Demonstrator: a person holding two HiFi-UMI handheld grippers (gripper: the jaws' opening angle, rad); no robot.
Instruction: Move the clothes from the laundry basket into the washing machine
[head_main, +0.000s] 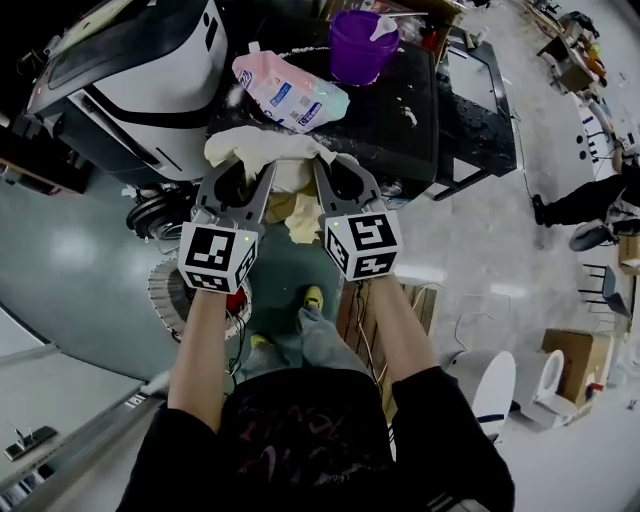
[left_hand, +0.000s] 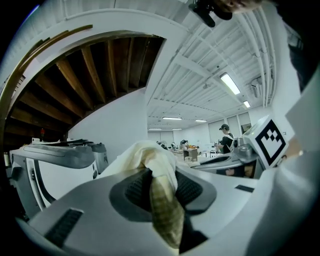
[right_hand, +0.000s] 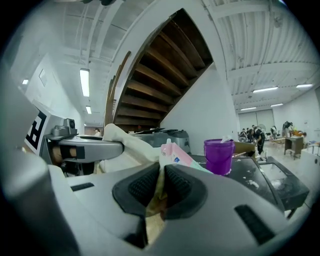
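Observation:
A cream-coloured garment (head_main: 268, 148) is stretched between both grippers and droops below them over the floor. My left gripper (head_main: 243, 170) is shut on one edge of it, and the fabric (left_hand: 161, 200) is bunched between its dark pads. My right gripper (head_main: 336, 168) is shut on the other edge, a thin fold (right_hand: 159, 192) pinched between the pads. Both point roughly level, side by side. The washing machine (head_main: 130, 70), white with a dark lid, stands at the upper left. The round white laundry basket (head_main: 165, 292) sits on the floor under my left forearm.
A black table (head_main: 400, 110) straight ahead carries a purple bucket (head_main: 362, 45) and a pink detergent pouch (head_main: 288, 92). A black frame (head_main: 490, 110) stands to its right. People work at benches far off (left_hand: 226, 137). A cardboard box (head_main: 575, 365) lies at the lower right.

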